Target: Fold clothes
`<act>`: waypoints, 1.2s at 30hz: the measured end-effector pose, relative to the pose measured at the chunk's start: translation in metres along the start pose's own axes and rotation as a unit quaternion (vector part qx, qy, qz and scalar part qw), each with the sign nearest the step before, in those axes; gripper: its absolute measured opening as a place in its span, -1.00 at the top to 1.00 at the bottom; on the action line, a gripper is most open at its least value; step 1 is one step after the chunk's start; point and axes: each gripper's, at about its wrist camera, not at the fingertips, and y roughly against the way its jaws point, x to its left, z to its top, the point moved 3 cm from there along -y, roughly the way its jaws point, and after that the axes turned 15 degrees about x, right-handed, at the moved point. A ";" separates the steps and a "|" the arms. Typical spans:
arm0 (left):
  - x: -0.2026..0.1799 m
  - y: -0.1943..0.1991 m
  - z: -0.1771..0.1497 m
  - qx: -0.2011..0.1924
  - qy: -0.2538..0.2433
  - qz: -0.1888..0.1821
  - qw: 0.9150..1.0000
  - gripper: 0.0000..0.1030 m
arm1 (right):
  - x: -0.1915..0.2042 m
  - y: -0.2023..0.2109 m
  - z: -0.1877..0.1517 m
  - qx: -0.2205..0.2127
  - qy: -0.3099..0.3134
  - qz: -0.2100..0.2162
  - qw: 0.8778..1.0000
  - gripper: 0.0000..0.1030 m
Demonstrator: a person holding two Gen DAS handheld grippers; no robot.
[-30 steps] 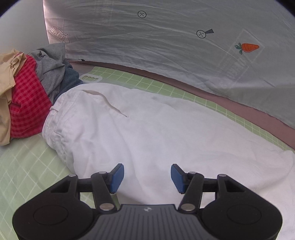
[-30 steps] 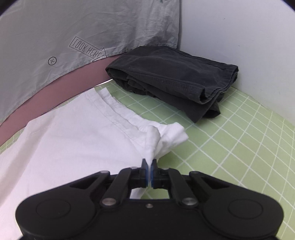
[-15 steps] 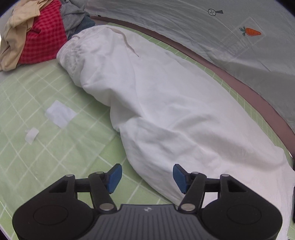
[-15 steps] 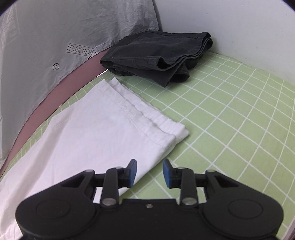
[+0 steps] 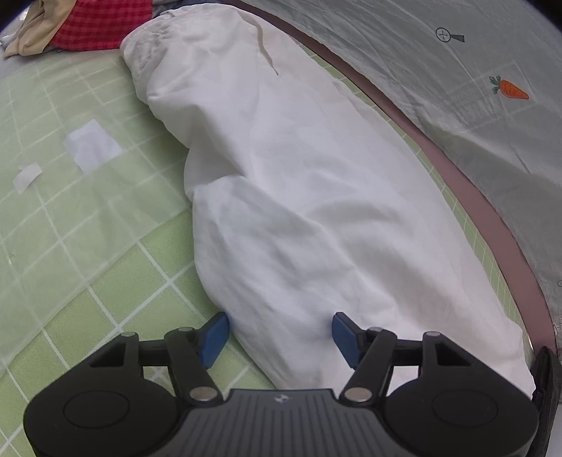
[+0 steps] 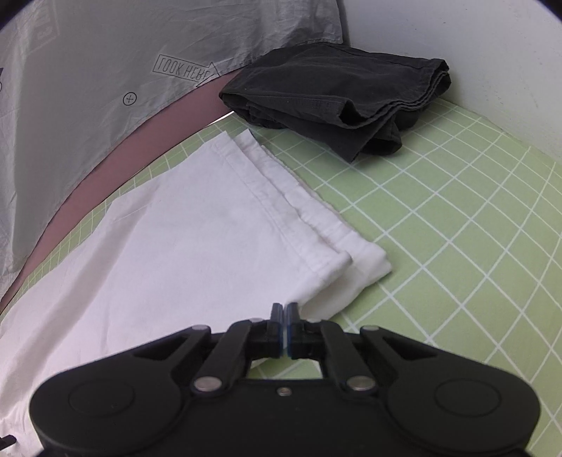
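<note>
White trousers point(image 5: 302, 197) are laid lengthwise on a green checked mat point(image 5: 87, 253), along a grey sheet point(image 5: 439, 88). In the left wrist view the left gripper point(image 5: 280, 334) is set astride the near fold of the cloth; its jaws have just been closing, with cloth bulging between the blue pads point(image 5: 215, 334), though a firm pinch cannot be confirmed. Only here are a red checked garment point(image 5: 102, 21) and paper scraps point(image 5: 92, 145) seen. The right wrist view alone shows the hemmed leg ends point(image 6: 316, 239) and folded black clothes point(image 6: 337, 98). The right gripper point(image 6: 283, 318) is clenched at the hem's edge; whether cloth is caught cannot be told.
</note>
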 end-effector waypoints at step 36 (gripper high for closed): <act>-0.054 0.020 0.052 -0.028 -0.067 -0.029 0.997 0.73 | 0.101 -0.055 -0.028 0.049 0.093 0.013 0.994 0.89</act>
